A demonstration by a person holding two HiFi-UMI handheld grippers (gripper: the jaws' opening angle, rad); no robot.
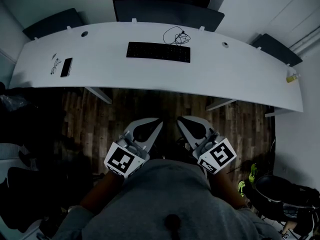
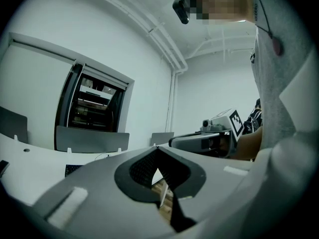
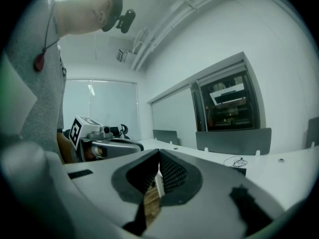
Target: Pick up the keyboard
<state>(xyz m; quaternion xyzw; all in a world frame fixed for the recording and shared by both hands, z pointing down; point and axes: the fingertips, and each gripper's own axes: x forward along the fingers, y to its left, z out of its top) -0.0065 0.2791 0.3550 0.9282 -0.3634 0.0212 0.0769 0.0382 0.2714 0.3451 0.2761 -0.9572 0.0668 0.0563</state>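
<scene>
Grey shirt (image 1: 170, 204) lowest in the head view, with two bare forearms reaching out of it. Just ahead, left gripper (image 1: 160, 120) and right gripper (image 1: 179, 119) side by side over dark wooden floor (image 1: 150, 106), tips angled toward each other, near but apart. Jaws of both pressed together, pinching nothing, ridged black pads meeting at the tip in each gripper view. Left cube (image 1: 123, 160) and right cube (image 1: 218, 155) printed with black-and-white square patterns. Keyboard (image 1: 158, 52), black, lying flat on curved white desk (image 1: 225, 69), well beyond both grippers, at the middle of the desk's length and toward its far edge, untouched. Key legends too small to read. Looped black cable (image 1: 175, 35) just behind the keyboard's right end. Dark phone (image 1: 66, 67) toward the desk's left end, screen blank. Small yellow thing (image 1: 291, 77) at the desk's right end, perhaps a bottle, label too small to read. Dark screens (image 1: 170, 14) standing along the far edge.
</scene>
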